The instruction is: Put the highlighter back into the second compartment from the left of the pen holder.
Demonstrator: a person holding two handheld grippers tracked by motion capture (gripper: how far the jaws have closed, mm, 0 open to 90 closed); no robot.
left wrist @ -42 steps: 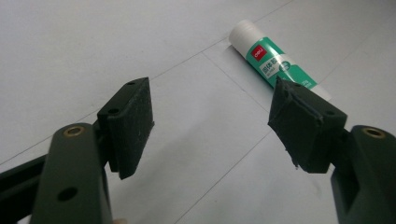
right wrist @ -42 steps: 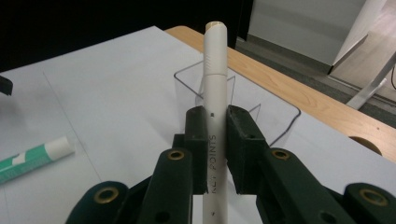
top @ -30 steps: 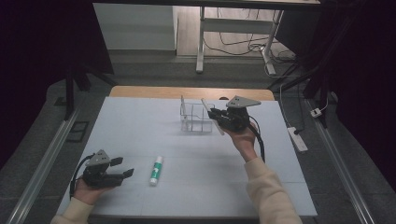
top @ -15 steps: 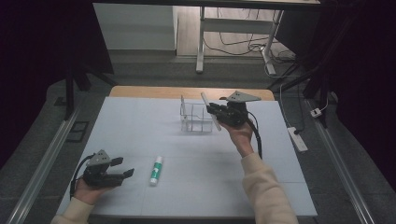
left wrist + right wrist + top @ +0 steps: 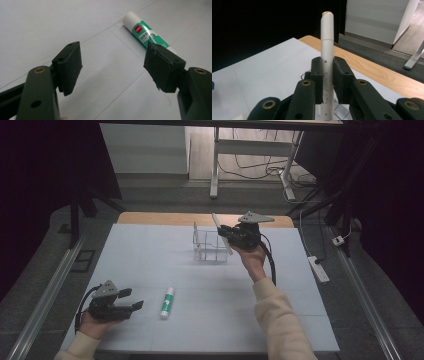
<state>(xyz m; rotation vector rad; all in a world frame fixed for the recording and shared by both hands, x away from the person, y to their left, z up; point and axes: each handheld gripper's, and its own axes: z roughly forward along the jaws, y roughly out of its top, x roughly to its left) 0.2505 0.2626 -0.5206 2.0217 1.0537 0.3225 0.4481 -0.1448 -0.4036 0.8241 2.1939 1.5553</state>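
The left gripper (image 5: 131,300) rests low near the table's front edge, fingers (image 5: 70,66) spread wide, while the right gripper (image 5: 225,232), raised on an outstretched forearm, seems tilted upward, fingers (image 5: 317,77) clamped.

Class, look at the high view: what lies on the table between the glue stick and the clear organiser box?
Nothing: between the glue stick and the clear organiser box the high view shows bare table.

white pen (image 5: 327,62) with grey lettering; green-and-white glue stick (image 5: 145,35); black grippers
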